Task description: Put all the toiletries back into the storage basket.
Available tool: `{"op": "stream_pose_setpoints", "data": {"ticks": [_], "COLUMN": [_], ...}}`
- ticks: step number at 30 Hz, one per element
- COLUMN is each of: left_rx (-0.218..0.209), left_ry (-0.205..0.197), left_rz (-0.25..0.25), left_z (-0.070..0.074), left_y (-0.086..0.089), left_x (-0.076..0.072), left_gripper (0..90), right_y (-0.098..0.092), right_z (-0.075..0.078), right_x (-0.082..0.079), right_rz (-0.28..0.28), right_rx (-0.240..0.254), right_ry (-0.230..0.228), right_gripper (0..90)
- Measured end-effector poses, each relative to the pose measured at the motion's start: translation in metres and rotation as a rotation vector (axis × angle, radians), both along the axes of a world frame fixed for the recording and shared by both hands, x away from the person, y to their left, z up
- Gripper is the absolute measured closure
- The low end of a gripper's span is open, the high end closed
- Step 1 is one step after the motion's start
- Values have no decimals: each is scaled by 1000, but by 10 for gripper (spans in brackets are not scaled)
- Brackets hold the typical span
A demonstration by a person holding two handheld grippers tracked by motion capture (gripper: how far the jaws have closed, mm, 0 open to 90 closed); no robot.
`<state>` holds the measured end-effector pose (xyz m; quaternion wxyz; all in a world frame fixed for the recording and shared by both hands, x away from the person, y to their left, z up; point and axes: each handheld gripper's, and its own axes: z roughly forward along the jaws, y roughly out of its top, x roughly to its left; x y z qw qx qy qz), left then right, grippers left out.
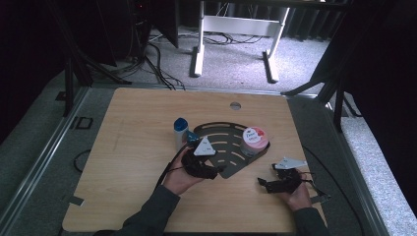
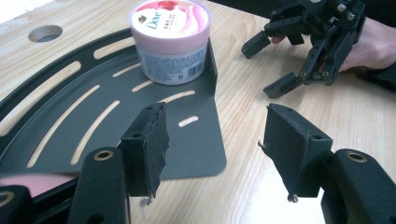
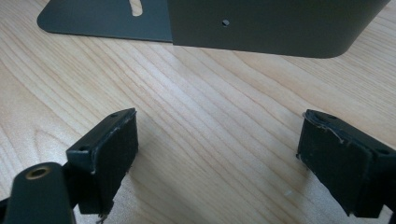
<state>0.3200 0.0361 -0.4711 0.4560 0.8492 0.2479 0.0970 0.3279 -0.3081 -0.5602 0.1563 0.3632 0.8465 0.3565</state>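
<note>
A: Starting at your left: the bottle (image 1: pixel 181 130) stands upright just beyond the rack's (image 1: pixel 223 167) left edge, a little ahead of your left gripper (image 1: pixel 193 139). Its long axis runs straight up.

B: And how are that gripper's jaws?

A: Wide apart and empty. In the left gripper view they straddle the rack's (image 2: pixel 196 149) near corner, one over the metal, one over the bare surface (image 2: pixel 252 116). They look across the rack toward the tub (image 2: pixel 169 39), not toward the bottle.

B: Where is the tub?

A: On the rack, upright at its right-hand end, against the raised wall. From your left jaws it lies ahead across the slotted plate.

B: And your right gripper (image 1: pixel 263 183)?

A: Low over the surface (image 1: pixel 147 147), right of the rack and apart from it. In its own view its jaws (image 3: pixel 212 163) are wide, nothing between them, and the rack's wall (image 3: pixel 275 28) stands ahead.

B: Which hand is closer to the tub?

A: I'd judge the left slightly nearer, but the wall shields the tub from the right side, so the left has the clearer approach.
</note>
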Motion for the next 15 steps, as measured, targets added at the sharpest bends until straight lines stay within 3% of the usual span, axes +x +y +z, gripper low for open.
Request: {"op": "stream_pose_setpoints", "data": {"ticks": [4, 8, 11, 15], "left_rx": [-32, -31, 4, 2], "left_ry": [15, 20, 28, 28], "left_rz": [20, 20, 17, 30], "left_z": [1, 0, -1, 1], "left_y": [9, 13, 18, 27], "left_x": [0, 0, 0, 0], "left_gripper": [422, 437, 458, 460], "right_y": [0, 0, 0, 0], "right_z": [0, 0, 0, 0], "right_x": [0, 0, 0, 0], "right_rz": [1, 1, 0, 0], "right_rx": [0, 0, 0, 0], "right_ry": [-1, -1, -1, -1], "right_gripper": [121, 121, 121, 121]}}
